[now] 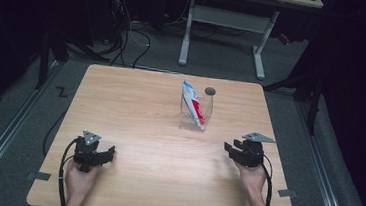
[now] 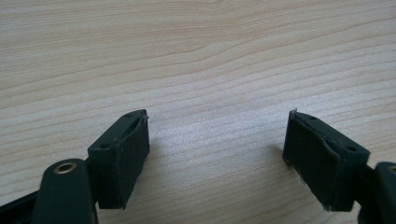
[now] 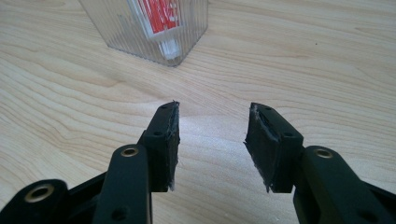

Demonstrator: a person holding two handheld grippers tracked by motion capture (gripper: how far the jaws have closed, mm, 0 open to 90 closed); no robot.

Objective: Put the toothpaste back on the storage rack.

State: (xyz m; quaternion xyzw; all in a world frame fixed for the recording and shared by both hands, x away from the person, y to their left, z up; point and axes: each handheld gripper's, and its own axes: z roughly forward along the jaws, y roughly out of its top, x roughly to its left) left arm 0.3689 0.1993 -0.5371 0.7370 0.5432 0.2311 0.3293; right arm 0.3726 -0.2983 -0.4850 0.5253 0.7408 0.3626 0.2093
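Both tools rest released and empty near the table's (image 1: 135, 104) near edge, the left tool (image 1: 97, 156) at left, the right tool (image 1: 236, 152) at right, with the clear ribbed container (image 1: 196, 111) holding a red-and-white tube (image 1: 193, 104) standing farther off, just left of the right tool.

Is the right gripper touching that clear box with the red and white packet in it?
Apart. In the right gripper view, bare table lies between the right gripper and the clear box; its open jaws hold nothing.
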